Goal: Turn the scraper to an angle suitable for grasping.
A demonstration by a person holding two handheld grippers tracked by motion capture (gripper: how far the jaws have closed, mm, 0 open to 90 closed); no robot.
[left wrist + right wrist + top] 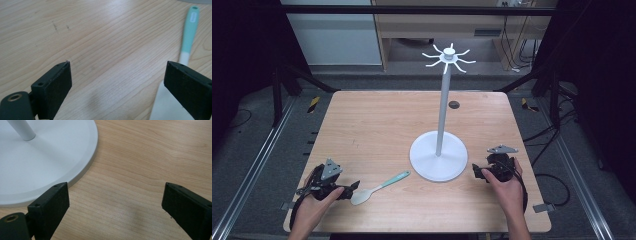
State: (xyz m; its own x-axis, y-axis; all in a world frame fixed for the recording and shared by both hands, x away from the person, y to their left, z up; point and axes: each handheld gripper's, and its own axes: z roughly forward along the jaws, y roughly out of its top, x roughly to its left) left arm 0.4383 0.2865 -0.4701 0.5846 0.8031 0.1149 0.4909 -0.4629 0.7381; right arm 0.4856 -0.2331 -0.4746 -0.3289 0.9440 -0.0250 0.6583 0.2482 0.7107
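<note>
A spatula with a mint-green handle and a white blade lies flat on the wooden table, left of a white stand. The stand has a round base, a tall pole and a ring of hooks on top. My left gripper rests at the front left, open, its tips just beside the spatula blade; the handle runs away past the right jaw. My right gripper is open, low over the table, right next to the stand's base. Nothing sits between either pair of jaws.
A small dark round hole sits in the table behind the stand. Metal rails run along both sides of the table, and black frame legs stand at the far corners. Cables hang at the back right.
</note>
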